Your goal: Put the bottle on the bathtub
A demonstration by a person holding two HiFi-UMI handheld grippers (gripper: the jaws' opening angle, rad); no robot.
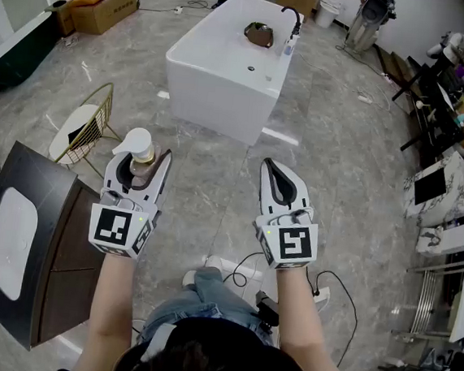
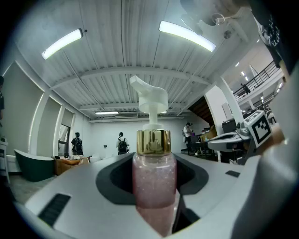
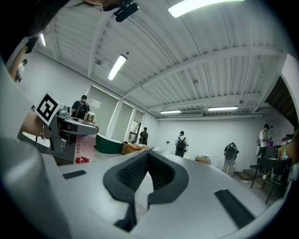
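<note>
1. The left gripper (image 1: 141, 168) pinches the bottle (image 2: 154, 184) by its pink, glittery body, one pad on each side. The bottle stands upright between the jaws, with its gold collar and white pump (image 1: 136, 141) above them.
2. The right gripper (image 1: 273, 170) is pressed together, with nothing between its jaws. It is held beside the left gripper, apart from it.
3. Both grippers are in the air over the grey floor (image 1: 216, 179). The bottle is well apart from the bathtub (image 1: 216, 97), on its near side.
4. The white bathtub stands on the floor toward the far edge of the head view. A black tap (image 1: 297, 22) is on its far rim, and a brown thing (image 1: 259, 34) lies inside.
5. A gold wire stand (image 1: 91, 126) is on the floor just left of the left gripper. A dark cabinet (image 1: 55, 245) with a white basin (image 1: 10, 241) sits at the near left edge.
6. In the gripper views, people stand by the far wall.
</note>
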